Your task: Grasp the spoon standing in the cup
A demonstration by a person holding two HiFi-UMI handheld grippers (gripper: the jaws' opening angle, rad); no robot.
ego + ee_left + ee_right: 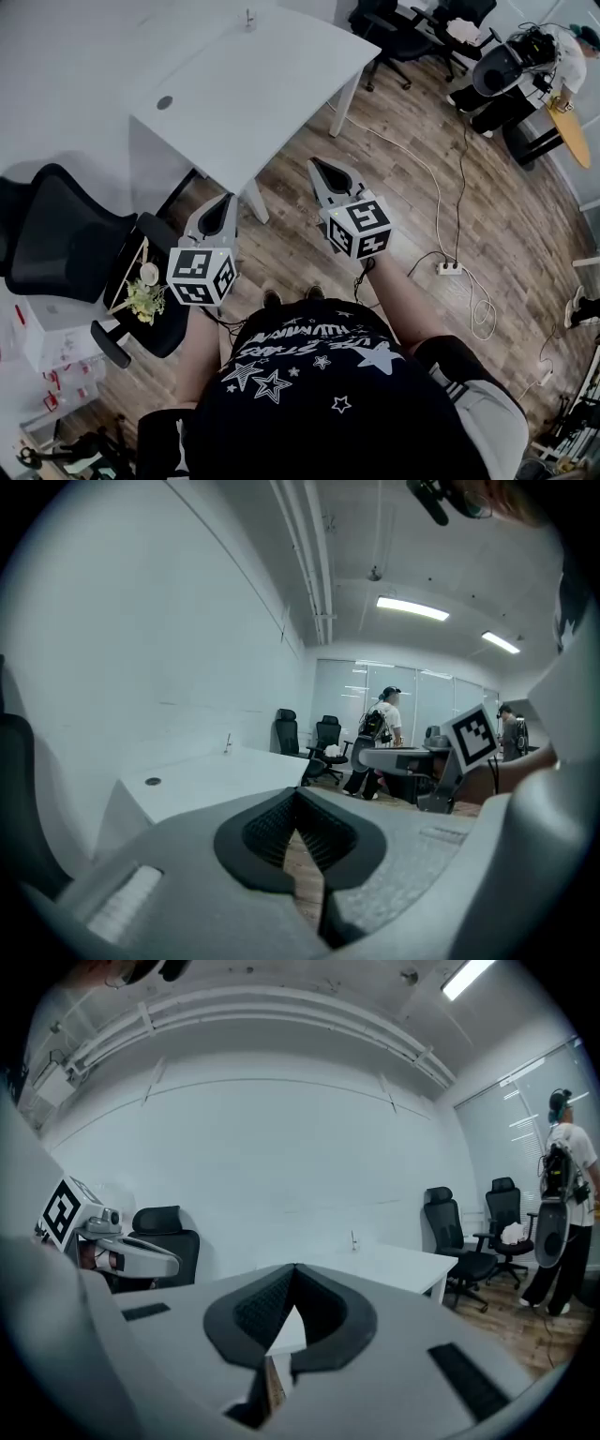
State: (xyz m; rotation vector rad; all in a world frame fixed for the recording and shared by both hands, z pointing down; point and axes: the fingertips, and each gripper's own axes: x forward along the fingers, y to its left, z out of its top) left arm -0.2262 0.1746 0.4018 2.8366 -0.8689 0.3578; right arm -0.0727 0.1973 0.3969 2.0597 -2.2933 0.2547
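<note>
The left gripper [298, 801] is holding its jaws pressed together on nothing, and the right gripper [293, 1275] is doing the same. Both are hanging in front of the person's body, short of the near corner of the white table [272, 75] and over the wood floor [441, 206]. This is probably a resting carry, with the reach not yet begun. Both are pointing toward the table, so each camera is taking in its top. At the table's far edge, well apart from both grippers, the cup [249, 21] is standing. The spoon [353, 1238] is showing as a thin upright line, too small to read further. Whichever gripper goes will be needing open jaws before it arrives there.
</note>
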